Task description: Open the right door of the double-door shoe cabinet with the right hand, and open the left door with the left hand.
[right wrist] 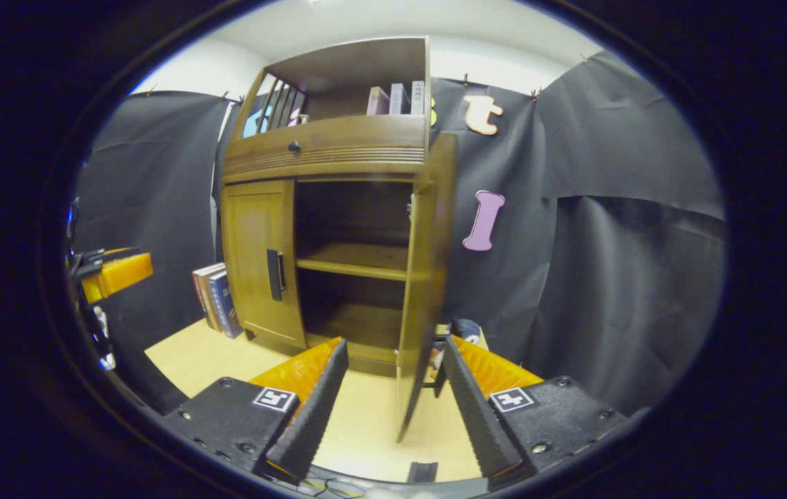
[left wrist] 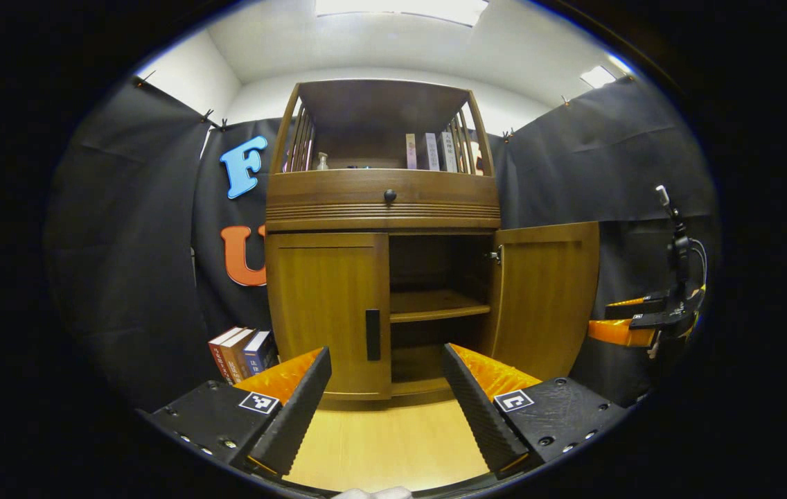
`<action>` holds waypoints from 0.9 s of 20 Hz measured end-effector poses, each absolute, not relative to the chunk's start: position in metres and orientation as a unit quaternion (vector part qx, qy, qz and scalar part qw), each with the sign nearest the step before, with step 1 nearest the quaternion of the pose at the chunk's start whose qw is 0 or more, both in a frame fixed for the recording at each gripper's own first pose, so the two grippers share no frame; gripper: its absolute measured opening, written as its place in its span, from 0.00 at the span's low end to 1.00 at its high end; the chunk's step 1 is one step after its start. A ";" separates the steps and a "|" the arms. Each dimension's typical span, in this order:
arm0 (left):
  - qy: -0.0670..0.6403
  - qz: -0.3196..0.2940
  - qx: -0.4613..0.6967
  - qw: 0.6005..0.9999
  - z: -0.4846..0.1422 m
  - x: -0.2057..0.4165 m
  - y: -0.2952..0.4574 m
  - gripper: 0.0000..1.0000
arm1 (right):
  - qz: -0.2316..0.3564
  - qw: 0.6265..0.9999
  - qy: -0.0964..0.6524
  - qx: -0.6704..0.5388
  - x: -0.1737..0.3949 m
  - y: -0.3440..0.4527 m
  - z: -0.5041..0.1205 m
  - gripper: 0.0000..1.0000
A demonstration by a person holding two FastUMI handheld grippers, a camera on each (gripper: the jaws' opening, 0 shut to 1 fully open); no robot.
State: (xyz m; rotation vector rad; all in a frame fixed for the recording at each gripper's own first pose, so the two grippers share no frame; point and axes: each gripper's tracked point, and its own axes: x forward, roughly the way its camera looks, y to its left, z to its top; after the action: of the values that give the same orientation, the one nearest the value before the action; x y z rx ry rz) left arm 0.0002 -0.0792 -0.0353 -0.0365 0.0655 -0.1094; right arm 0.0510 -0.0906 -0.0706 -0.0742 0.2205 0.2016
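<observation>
Wooden cabinet stands on the pale floor against the booth wall, its right door swung wide and its left door shut, dark handle at the inner edge. Inside, a shelf shows. Left hand-held gripper hangs open before the left door, holding nothing. Right hand-held gripper is open too, its fingers either side of the open door's edge, not pressing it. Books lean beside the cabinet.
</observation>
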 end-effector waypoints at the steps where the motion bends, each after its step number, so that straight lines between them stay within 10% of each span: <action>1: 0.035 -0.049 -0.016 0.998 -0.040 0.002 -0.070 0.97 | 0.090 0.990 0.105 -0.033 0.050 -0.080 -0.071 0.92; 18: 0.032 -0.026 -0.026 0.999 -0.089 0.138 -0.030 0.97 | -0.005 0.993 0.117 -0.009 0.036 0.000 -0.084 0.98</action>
State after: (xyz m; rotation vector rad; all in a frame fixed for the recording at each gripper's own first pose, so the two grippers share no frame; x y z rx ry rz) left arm 0.1379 -0.0303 -0.0888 -0.0517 0.0645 -0.0525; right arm 0.0358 -0.0004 -0.0837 -0.0177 0.2343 -0.0095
